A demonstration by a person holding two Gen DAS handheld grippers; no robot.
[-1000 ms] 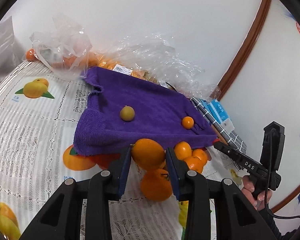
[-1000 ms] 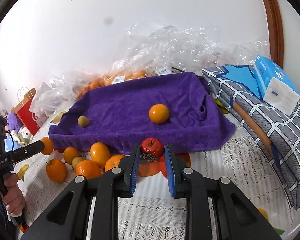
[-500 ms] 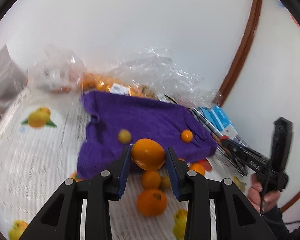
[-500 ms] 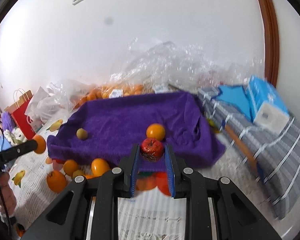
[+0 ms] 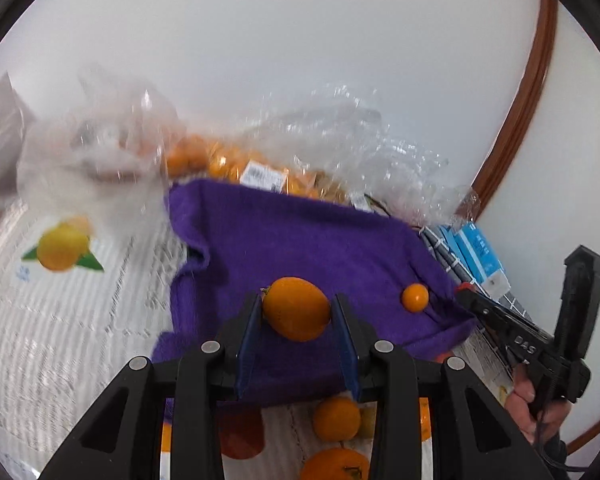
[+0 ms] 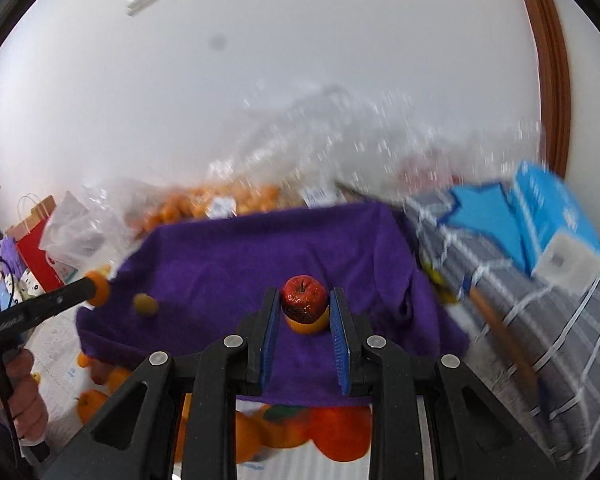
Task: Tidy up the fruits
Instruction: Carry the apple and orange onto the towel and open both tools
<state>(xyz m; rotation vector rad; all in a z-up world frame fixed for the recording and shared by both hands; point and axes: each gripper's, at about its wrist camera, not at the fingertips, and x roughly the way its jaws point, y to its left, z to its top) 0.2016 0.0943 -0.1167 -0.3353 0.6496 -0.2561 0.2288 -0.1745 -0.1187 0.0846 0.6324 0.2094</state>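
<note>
My left gripper (image 5: 296, 312) is shut on a large orange (image 5: 297, 309) and holds it above the near edge of the purple towel (image 5: 300, 240). A small orange (image 5: 415, 297) lies on the towel at the right. My right gripper (image 6: 305, 306) is shut on a small red apple (image 6: 304, 294), held above the towel (image 6: 240, 256), with that small orange (image 6: 306, 325) just behind and below it. A small yellow-green fruit (image 6: 145, 305) lies on the towel's left part. The left gripper's tip with its orange (image 6: 98, 289) shows at the left.
Loose oranges (image 5: 336, 418) lie on the fruit-print tablecloth (image 5: 60, 300) in front of the towel. Clear plastic bags of oranges (image 5: 228, 164) sit behind it by the wall. A grey checked cushion (image 6: 520, 320) with a blue tissue pack (image 6: 556, 220) lies at the right. A red paper bag (image 6: 36, 248) stands far left.
Both grippers have risen and moved forward over the towel, each keeping its fruit. The loose oranges have dropped to the bottom of both views.
</note>
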